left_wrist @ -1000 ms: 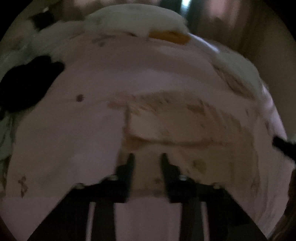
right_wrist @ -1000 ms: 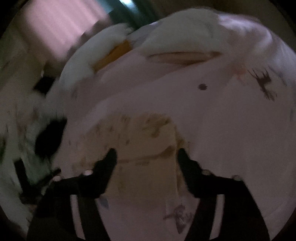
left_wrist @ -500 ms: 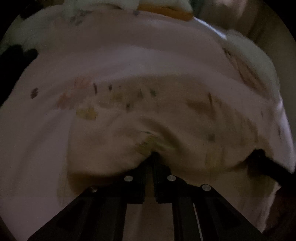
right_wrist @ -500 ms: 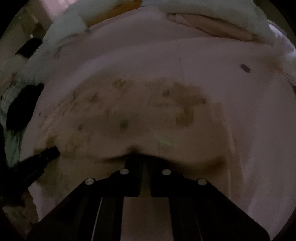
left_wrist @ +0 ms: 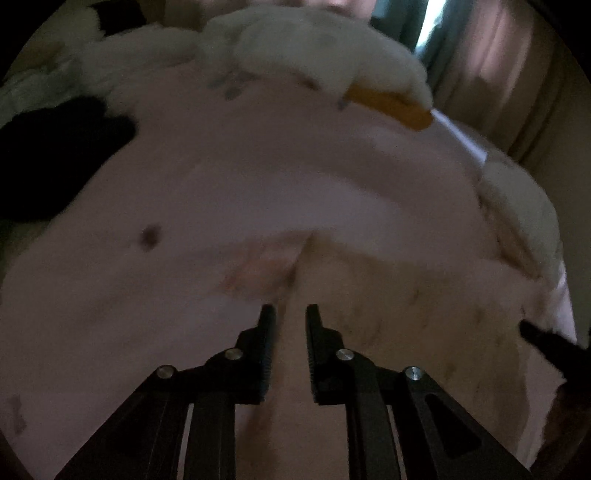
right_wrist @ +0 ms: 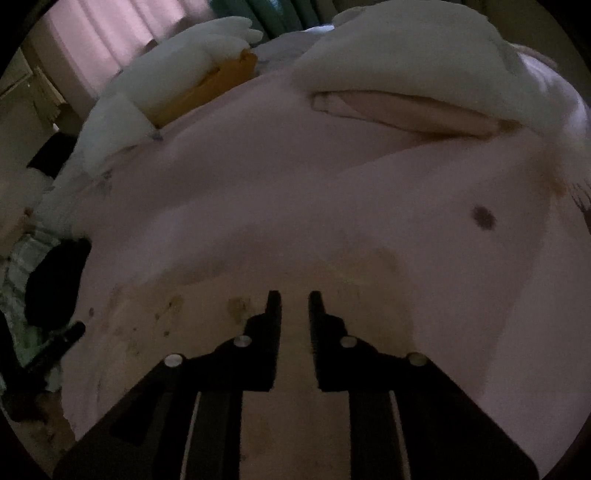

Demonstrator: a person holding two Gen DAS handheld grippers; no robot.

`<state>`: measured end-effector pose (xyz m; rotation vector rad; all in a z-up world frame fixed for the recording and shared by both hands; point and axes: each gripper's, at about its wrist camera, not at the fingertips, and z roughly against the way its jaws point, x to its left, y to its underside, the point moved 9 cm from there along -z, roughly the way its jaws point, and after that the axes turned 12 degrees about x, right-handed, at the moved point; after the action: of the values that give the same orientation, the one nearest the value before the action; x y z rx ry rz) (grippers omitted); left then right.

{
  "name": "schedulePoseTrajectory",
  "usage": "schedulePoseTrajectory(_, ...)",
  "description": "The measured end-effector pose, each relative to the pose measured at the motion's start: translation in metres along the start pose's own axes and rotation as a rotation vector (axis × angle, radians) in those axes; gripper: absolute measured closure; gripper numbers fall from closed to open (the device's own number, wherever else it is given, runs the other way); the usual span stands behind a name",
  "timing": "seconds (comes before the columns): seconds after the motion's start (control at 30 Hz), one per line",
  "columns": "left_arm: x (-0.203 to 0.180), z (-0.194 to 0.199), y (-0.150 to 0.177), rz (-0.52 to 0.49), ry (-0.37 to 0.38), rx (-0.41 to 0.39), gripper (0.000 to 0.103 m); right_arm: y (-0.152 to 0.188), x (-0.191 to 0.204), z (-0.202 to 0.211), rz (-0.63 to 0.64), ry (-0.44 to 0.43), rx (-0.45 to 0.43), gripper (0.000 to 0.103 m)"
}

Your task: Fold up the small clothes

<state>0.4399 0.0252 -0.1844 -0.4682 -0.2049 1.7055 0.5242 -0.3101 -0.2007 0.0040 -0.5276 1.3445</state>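
Pink bedsheet [left_wrist: 258,177] under down-tilted left gripper [left_wrist: 287,314].

— What lies past the pink sheet [right_wrist: 280,177]?
— A white plush toy [left_wrist: 325,48] with an orange beak [left_wrist: 391,107], a pale pillow [right_wrist: 413,62], pink curtains [right_wrist: 110,33].
— And left?
— Something black [left_wrist: 51,155], blurred.

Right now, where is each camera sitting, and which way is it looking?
Left wrist: sits on the left gripper, looking down along its opening black fingers at the small beige patterned garment on the pale pink bedsheet; the right gripper's tip shows at the right edge.
Right wrist: sits on the right gripper, jaws opening, above the same garment.
Shared: sheet, white plush toy with orange beak.
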Motion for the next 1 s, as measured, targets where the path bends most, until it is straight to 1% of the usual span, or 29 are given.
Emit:
schedulePoseTrajectory(0.03, 0.006, 0.004, 0.011, 0.011, 0.002, 0.014, 0.079, 0.008, -0.002, 0.006, -0.01, -0.017, 0.011, 0.079)
schedulePoseTrajectory(0.07, 0.011, 0.01, 0.025, 0.027, 0.019, 0.024, 0.069, 0.018, -0.005, 0.013, -0.017, -0.033, 0.022, 0.075)
schedulePoseTrajectory(0.1, 0.015, 0.018, 0.042, 0.044, 0.047, 0.034, 0.06, 0.028, -0.007, 0.023, -0.019, -0.044, 0.026, 0.069)
schedulePoseTrajectory(0.13, 0.017, 0.024, 0.054, 0.052, 0.067, 0.047, 0.057, 0.039, -0.007, 0.033, -0.021, -0.057, 0.026, 0.063)
schedulePoseTrajectory(0.17, 0.018, 0.029, 0.068, 0.065, 0.093, 0.064, 0.053, 0.049, -0.01, 0.045, -0.022, -0.071, 0.019, 0.051)
schedulePoseTrajectory(0.2, 0.018, 0.035, 0.083, 0.078, 0.124, 0.084, 0.052, 0.057, -0.009, 0.052, -0.024, -0.084, 0.013, 0.045)
schedulePoseTrajectory(0.27, 0.014, 0.046, 0.106, 0.098, 0.184, 0.107, 0.051, 0.079, -0.013, 0.073, -0.035, -0.116, 0.002, 0.042)
schedulePoseTrajectory(0.3, 0.012, 0.049, 0.113, 0.096, 0.19, 0.111, 0.051, 0.089, -0.014, 0.082, -0.045, -0.133, 0.0, 0.038)
schedulePoseTrajectory(0.33, 0.01, 0.054, 0.122, 0.086, 0.188, 0.112, 0.051, 0.103, -0.015, 0.089, -0.059, -0.162, 0.001, 0.036)
schedulePoseTrajectory(0.4, 0.006, 0.061, 0.139, 0.046, 0.153, 0.116, 0.051, 0.126, -0.017, 0.099, -0.082, -0.205, 0.021, 0.031)
schedulePoseTrajectory(0.43, 0.003, 0.063, 0.145, 0.026, 0.141, 0.121, 0.051, 0.14, -0.018, 0.101, -0.094, -0.218, 0.035, 0.03)
schedulePoseTrajectory(0.5, 0.0, 0.073, 0.159, -0.014, 0.12, 0.122, 0.051, 0.155, -0.021, 0.099, -0.102, -0.207, 0.06, 0.03)
schedulePoseTrajectory(0.57, -0.003, 0.084, 0.164, -0.033, 0.102, 0.085, 0.05, 0.172, -0.019, 0.098, -0.096, -0.194, 0.077, 0.03)
schedulePoseTrajectory(0.63, -0.005, 0.095, 0.166, -0.039, 0.094, 0.035, 0.045, 0.187, -0.015, 0.098, -0.091, -0.195, 0.085, 0.03)
schedulePoseTrajectory(0.67, -0.008, 0.101, 0.168, -0.036, 0.109, 0.004, 0.038, 0.195, -0.015, 0.099, -0.087, -0.2, 0.09, 0.028)
schedulePoseTrajectory(0.7, -0.01, 0.101, 0.168, -0.036, 0.125, -0.007, 0.028, 0.203, -0.01, 0.097, -0.082, -0.209, 0.096, 0.026)
schedulePoseTrajectory(0.73, -0.015, 0.102, 0.171, -0.041, 0.147, -0.012, 0.023, 0.209, -0.007, 0.096, -0.077, -0.217, 0.103, 0.025)
schedulePoseTrajectory(0.77, -0.019, 0.101, 0.173, -0.052, 0.16, -0.01, 0.015, 0.21, -0.003, 0.093, -0.073, -0.221, 0.107, 0.02)
schedulePoseTrajectory(0.8, -0.023, 0.099, 0.171, -0.06, 0.162, -0.009, 0.012, 0.215, 0.0, 0.091, -0.067, -0.222, 0.113, 0.016)
schedulePoseTrajectory(0.9, -0.034, 0.092, 0.178, -0.096, 0.144, -0.021, 0.008, 0.229, 0.002, 0.085, -0.056, -0.222, 0.114, 0.012)
schedulePoseTrajectory(0.97, -0.041, 0.084, 0.183, -0.117, 0.135, -0.013, 0.005, 0.232, 0.002, 0.083, -0.07, -0.253, 0.118, 0.007)
schedulePoseTrajectory(1.0, -0.044, 0.079, 0.186, -0.124, 0.136, 0.002, 0.004, 0.234, 0.004, 0.078, -0.086, -0.284, 0.12, 0.006)
